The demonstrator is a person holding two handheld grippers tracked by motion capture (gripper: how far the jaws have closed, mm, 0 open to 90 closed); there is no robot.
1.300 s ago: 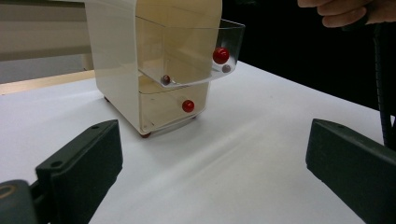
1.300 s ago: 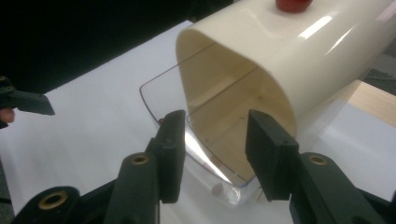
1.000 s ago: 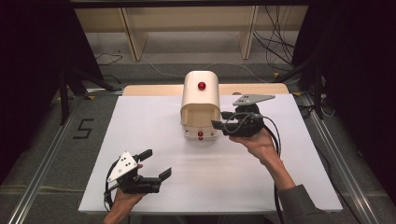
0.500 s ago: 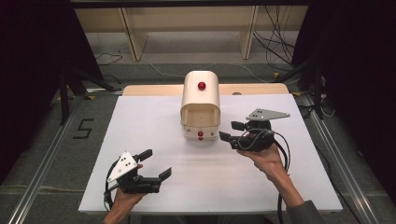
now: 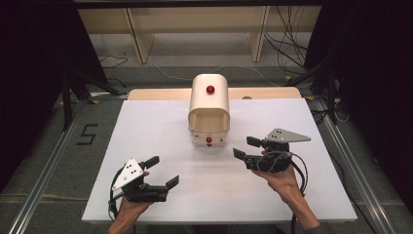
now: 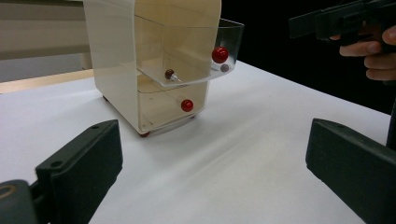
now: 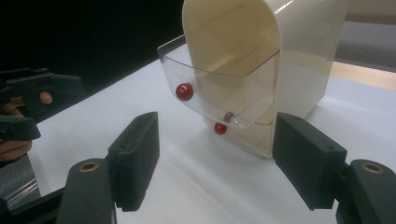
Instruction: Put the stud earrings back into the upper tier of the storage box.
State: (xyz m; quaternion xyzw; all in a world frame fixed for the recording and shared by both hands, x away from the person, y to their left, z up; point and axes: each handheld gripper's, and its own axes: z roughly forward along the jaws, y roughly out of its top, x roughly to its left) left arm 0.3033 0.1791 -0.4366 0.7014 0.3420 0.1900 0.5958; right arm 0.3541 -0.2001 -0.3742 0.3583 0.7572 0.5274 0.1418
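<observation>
We see the cabinet (image 5: pixel 209 109) lid raised; our right gripper (image 5: pixel 246 147), at its 4 o'clock, has just been opening, empty; left gripper (image 5: pixel 163 171) gapes idle.

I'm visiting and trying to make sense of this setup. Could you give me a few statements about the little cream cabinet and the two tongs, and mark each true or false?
1. The upper drawer of the cream cabinet is pulled out. True.
2. The right tongs are clamped on the drawer's red knob. False: their jaws stand open and apart from the cabinet, with nothing between them; they have just been opening.
3. The left tongs are open and hold nothing. True.
4. The open drawer is packed with toys. False: it looks empty through its clear walls.
5. The cabinet stands on a white tabletop. True.
6. The lower drawer is pulled out too. False: it is pushed in.
</observation>
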